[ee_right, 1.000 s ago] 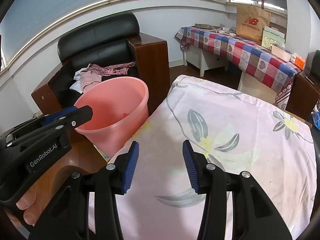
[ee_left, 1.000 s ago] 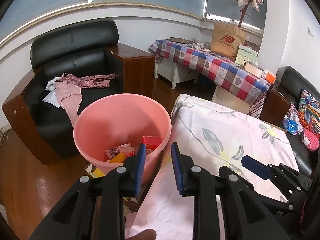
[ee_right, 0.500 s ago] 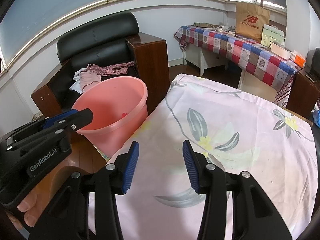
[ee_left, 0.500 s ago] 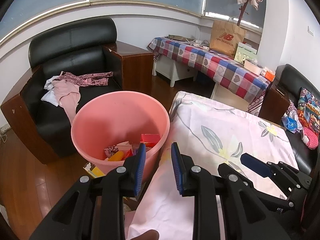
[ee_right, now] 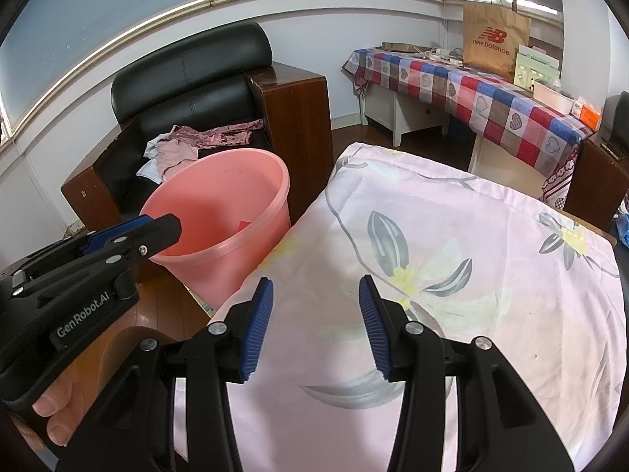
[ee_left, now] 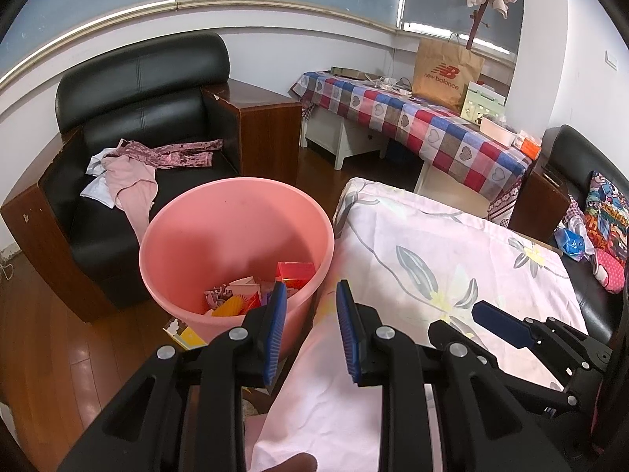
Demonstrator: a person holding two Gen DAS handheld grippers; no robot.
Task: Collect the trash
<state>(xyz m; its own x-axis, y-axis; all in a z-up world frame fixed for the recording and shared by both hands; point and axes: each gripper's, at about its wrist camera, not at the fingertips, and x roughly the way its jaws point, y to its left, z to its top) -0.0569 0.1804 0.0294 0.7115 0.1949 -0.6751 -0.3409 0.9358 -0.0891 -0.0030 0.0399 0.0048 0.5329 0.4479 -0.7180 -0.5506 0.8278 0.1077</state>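
My left gripper (ee_left: pixel 308 324) and right gripper (ee_right: pixel 316 324) both hang half open and empty over the floral cloth (ee_right: pixel 452 259), while the light, crushable scraps (ee_left: pixel 255 293) in the pink bucket (ee_left: pixel 236 200) would take gentle edge pinches.

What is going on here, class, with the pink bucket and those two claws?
A person holds a claw in each hand over a table with a floral cloth. Both the left claw and the right claw are open and empty. The pink bucket beside the table already holds scraps of trash. No trash shows on the cloth.
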